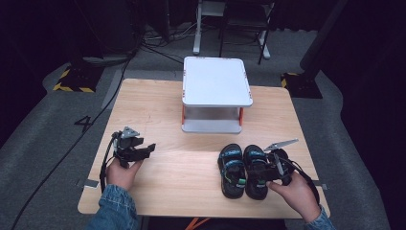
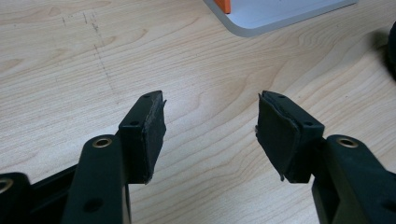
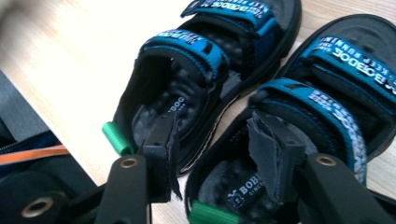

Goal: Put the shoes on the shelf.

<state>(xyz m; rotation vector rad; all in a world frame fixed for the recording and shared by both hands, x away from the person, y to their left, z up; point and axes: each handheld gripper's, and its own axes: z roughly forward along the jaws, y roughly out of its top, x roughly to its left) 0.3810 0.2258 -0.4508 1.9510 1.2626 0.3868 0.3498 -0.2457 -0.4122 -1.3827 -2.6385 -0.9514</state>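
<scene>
Sandals (image 1: 243,171) near table's front edge (image 1: 191,214), right tongs (image 3: 212,154) apart straddling their heels, left tongs (image 2: 210,135) apart

two black sandals (image 1: 242,171) with blue straps lie side by side, seemingly touching, on the table.

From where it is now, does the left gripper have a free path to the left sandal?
Probably yes. The left gripper is open with nothing between its jaws, and bare table lies between it and the left sandal.
</scene>
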